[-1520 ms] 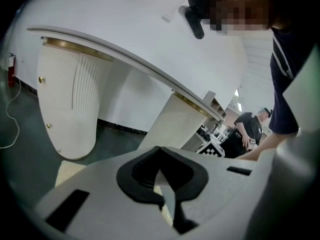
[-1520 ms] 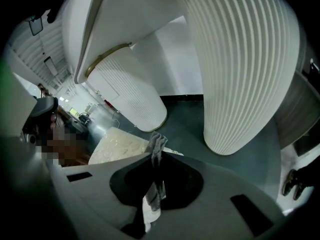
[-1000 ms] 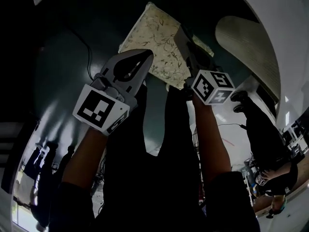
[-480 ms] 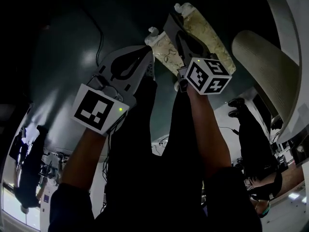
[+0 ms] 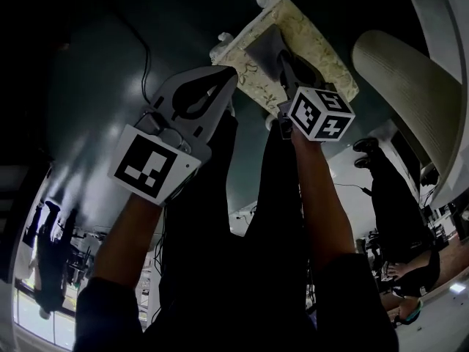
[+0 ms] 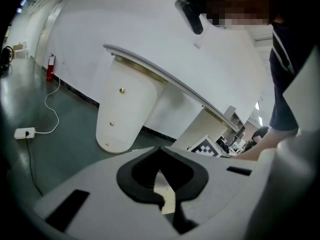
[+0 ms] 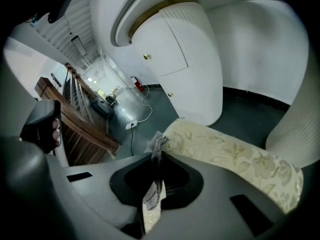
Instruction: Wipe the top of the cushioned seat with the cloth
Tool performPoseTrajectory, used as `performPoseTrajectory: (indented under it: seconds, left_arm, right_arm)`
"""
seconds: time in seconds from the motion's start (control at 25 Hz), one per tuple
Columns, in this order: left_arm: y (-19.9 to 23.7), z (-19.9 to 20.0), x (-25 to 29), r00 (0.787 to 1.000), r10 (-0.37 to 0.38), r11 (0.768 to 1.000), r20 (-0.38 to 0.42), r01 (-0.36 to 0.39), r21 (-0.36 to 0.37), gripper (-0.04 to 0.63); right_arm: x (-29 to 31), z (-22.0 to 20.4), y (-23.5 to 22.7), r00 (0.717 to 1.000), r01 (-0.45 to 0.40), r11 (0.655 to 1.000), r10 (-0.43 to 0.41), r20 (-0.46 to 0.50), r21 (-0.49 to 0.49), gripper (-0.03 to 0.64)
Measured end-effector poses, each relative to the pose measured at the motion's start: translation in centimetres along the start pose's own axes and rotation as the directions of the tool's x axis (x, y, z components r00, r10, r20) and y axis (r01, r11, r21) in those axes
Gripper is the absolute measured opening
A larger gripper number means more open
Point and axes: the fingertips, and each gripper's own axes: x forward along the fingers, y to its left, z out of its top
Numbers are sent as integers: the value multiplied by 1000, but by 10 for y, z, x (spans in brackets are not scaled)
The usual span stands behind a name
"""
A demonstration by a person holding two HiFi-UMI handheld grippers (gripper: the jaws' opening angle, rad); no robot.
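The cushioned seat (image 5: 311, 39) has a cream floral cover and stands on the dark green floor ahead of me. My right gripper (image 5: 270, 37) reaches over the seat's top in the head view. In the right gripper view its jaws (image 7: 159, 154) are shut on a grey cloth (image 7: 156, 145), which sticks out at the tips right at the seat's (image 7: 235, 156) near-left end and hangs down between the fingers. My left gripper (image 5: 229, 73) hovers left of the seat, apart from it. Its jaws (image 6: 160, 153) are shut with nothing in them.
A white ribbed counter pedestal (image 5: 410, 86) curves round just right of the seat and rises behind the seat (image 7: 192, 69). A cable and power strip (image 6: 24, 132) lie on the floor to the left. A wooden railing (image 7: 75, 119) stands far left. A person (image 5: 396, 196) stands to the right.
The seat shows at a new angle as my head view swung. The right gripper stays over the seat's top and has shifted a little with the cloth. The left gripper has barely moved.
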Motion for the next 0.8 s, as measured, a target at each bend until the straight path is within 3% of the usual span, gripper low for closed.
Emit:
performPoseTrajectory:
  seconds: [0.52, 0.8]
  left_arm:
    - [-105, -22, 62, 987, -123, 986, -99, 133, 103, 6]
    - [-108, -24, 63, 975, -173, 975, -139, 189, 115, 7]
  right_arm:
    - [-85, -64, -91, 996, 83, 988, -87, 28, 133, 32]
    - [-95, -81, -92, 992, 121, 975, -128, 25, 188, 32]
